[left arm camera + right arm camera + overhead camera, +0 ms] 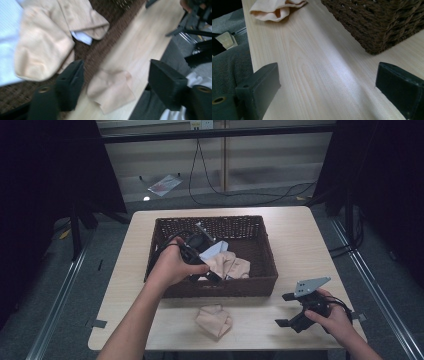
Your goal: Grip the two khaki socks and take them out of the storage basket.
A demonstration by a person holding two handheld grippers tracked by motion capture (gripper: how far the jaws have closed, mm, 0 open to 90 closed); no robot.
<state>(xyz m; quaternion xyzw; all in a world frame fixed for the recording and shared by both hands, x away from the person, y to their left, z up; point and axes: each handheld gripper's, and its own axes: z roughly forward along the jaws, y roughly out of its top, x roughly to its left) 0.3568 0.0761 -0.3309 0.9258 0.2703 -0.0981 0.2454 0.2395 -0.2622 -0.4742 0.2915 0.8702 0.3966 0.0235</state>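
A dark wicker basket (260,245) stands mid-table with beige cloths (231,266) and a light blue cloth (214,249) inside. My left gripper (214,274) hovers over the basket's near side, tilted down; its jaws (117,82) stand open with nothing between them. Below them lie the crumpled beige cloth (42,50), the blue cloth (7,37) and the basket rim (105,50). Another folded beige cloth (214,321) lies on the table in front of the basket (112,90). My right gripper (284,310) rests low at the near right, open and empty (329,85), facing that cloth (274,10).
The light wooden table (300,240) has bare wood left, right and in front of the basket (382,22). Its near edge is close to the folded cloth. Grey floor, cables and dark stands surround the table.
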